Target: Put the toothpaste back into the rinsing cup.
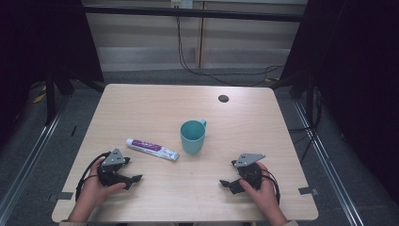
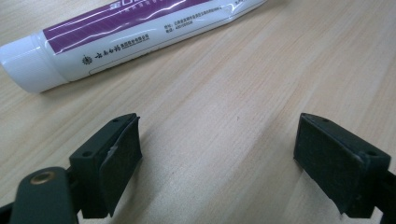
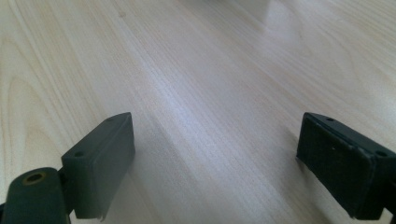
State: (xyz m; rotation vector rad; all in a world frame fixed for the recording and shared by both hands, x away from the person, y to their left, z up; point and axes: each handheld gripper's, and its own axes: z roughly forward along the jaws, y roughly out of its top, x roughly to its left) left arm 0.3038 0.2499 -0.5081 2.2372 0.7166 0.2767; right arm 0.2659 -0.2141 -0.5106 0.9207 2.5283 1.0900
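A white and purple toothpaste tube (image 1: 152, 149) lies flat on the wooden table (image 1: 155, 106), its cap end pointing left. A teal mug (image 1: 192, 136) stands upright just right of the tube, handle to the back. My left gripper (image 1: 132, 170) rests near the front left, open and empty, a short way in front of the tube (image 2: 116, 39). Between its wide-apart jaws in the left gripper view is bare wood. My right gripper (image 1: 227, 174) sits at the front right, open, with nothing between its pads (image 3: 100, 163).
A small dark round hole (image 1: 223, 98) marks the table's far right part. Cables (image 1: 188, 66) hang and trail on the floor behind the table. Dark curtains flank both sides. Metal rails run along the floor left and right.
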